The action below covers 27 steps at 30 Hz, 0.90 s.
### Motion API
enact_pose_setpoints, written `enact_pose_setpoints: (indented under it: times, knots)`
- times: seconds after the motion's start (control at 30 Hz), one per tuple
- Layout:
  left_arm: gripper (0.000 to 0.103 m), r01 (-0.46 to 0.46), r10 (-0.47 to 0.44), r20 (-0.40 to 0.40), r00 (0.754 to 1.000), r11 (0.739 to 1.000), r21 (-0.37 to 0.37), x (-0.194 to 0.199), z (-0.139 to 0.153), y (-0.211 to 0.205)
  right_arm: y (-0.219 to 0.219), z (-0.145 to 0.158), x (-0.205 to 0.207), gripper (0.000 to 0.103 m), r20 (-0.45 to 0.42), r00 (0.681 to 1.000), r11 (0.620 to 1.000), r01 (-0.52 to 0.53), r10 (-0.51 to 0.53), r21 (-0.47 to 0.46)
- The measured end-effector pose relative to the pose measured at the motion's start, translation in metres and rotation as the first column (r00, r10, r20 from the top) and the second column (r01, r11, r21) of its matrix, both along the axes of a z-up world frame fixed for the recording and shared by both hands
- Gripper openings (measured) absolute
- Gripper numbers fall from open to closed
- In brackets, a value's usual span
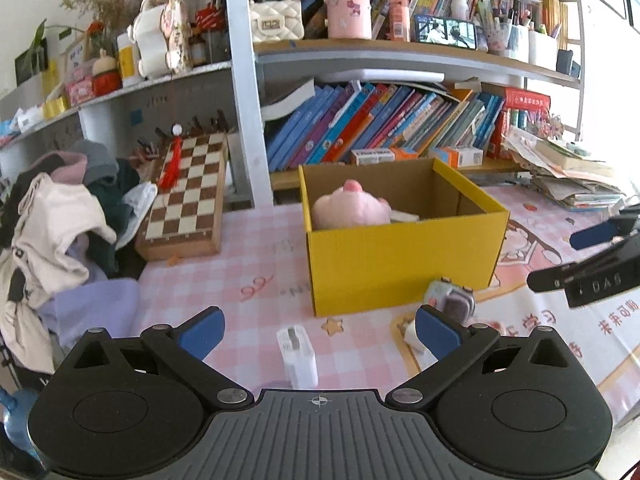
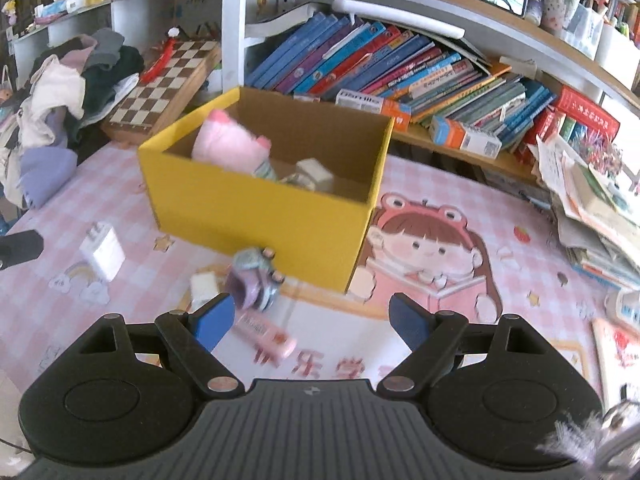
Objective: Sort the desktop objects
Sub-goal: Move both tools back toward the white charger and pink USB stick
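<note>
A yellow cardboard box (image 1: 404, 264) (image 2: 256, 216) stands open on the pink checked desk mat, with a pink plush toy (image 1: 350, 210) (image 2: 230, 144) and small items inside. A white charger (image 1: 298, 354) (image 2: 102, 254) lies on the mat between the fingers of my left gripper (image 1: 320, 330), which is open and holds nothing. In front of the box sits a small purple-and-green toy (image 1: 452, 300) (image 2: 254, 276), beside a white eraser-like block (image 2: 202, 286) and a pink flat item (image 2: 266, 332). My right gripper (image 2: 312, 320) is open above the pink item, empty.
A pile of clothes (image 1: 60, 232) (image 2: 68, 92) and a chessboard box (image 1: 186, 196) (image 2: 166, 84) fill the left. Leaning books (image 1: 380, 124) (image 2: 400, 68) line the shelf behind the box. Stacked papers (image 1: 572, 176) (image 2: 592, 208) sit at the right.
</note>
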State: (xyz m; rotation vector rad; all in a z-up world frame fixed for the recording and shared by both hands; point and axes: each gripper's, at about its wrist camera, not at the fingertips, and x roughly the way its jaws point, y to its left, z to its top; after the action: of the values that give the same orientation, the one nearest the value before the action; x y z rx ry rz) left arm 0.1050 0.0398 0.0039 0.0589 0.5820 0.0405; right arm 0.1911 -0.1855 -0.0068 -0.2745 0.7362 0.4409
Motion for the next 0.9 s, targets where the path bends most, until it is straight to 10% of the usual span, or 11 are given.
enact_pose_setpoints:
  times: [0.9]
  knots:
    - [0.103,-0.05,0.044,-0.126,0.991,0.998,-0.048,-0.042,-0.039,0.018,0.016,-0.038,-0.094,0.091,-0.013,1.0,1.0,0.021,-0.021,-0.012]
